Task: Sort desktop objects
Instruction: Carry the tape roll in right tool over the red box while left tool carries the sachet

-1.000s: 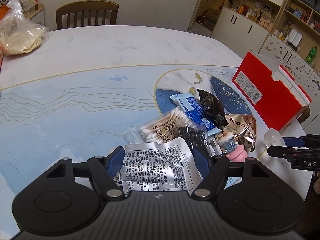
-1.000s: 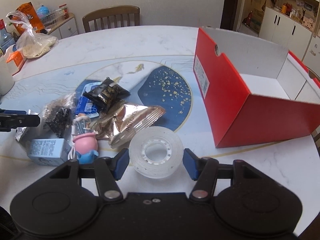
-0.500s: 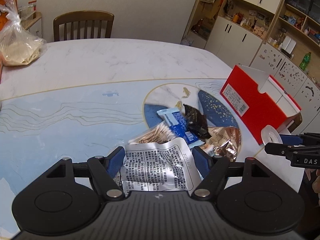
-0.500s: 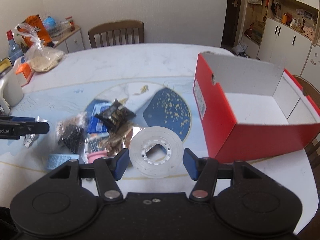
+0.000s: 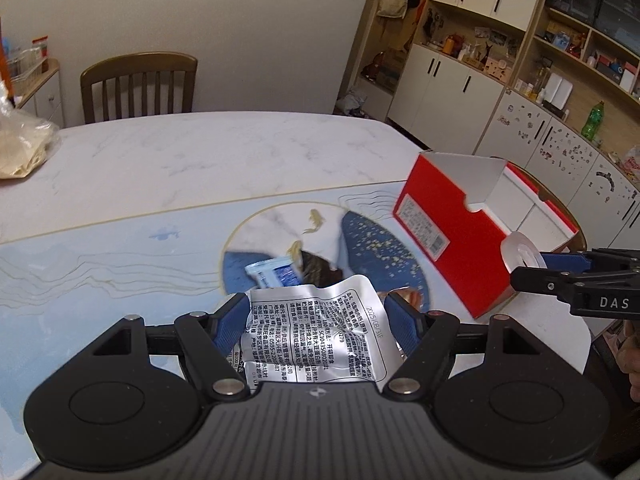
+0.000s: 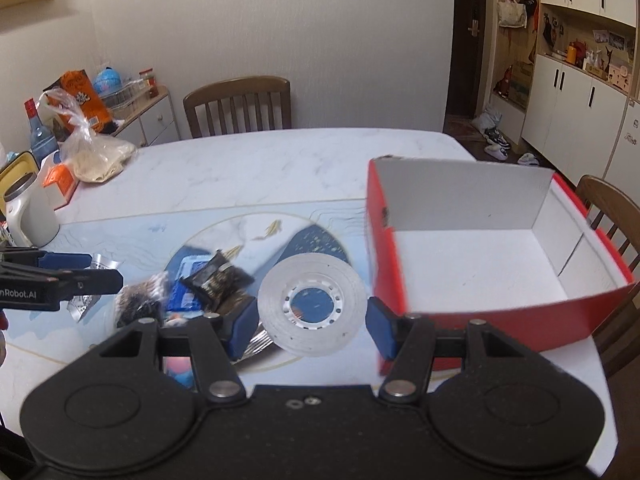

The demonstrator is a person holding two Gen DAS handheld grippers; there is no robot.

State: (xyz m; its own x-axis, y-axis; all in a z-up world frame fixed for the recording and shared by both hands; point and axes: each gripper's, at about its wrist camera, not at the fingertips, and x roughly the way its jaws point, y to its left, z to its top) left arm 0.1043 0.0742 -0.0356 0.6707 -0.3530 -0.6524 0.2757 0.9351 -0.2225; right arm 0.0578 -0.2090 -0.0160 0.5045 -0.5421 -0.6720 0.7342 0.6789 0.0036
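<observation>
table point(image 6: 248, 168) | left tool point(image 5: 316, 320) grips foil packet point(image 5: 316, 332) | right tool point(image 6: 312, 316) grips tape roll point(image 6: 312, 304), hole facing camera

A wooden chair point(image 6: 240, 106) stands behind the table point(image 6: 256, 168), at its far side. A second chair point(image 6: 612, 210) stands at the right edge. On the far left corner of the table lies a clear plastic bag point(image 6: 96, 152) with something pale inside. Near it stand a white jug point(image 6: 28, 210) and a small orange and white carton point(image 6: 60, 182). Behind, a low cabinet point(image 6: 150, 114) carries an orange packet point(image 6: 80, 94) and a blue globe point(image 6: 107, 79). White cupboards point(image 5: 452, 96) with open shelves fill the right wall.
</observation>
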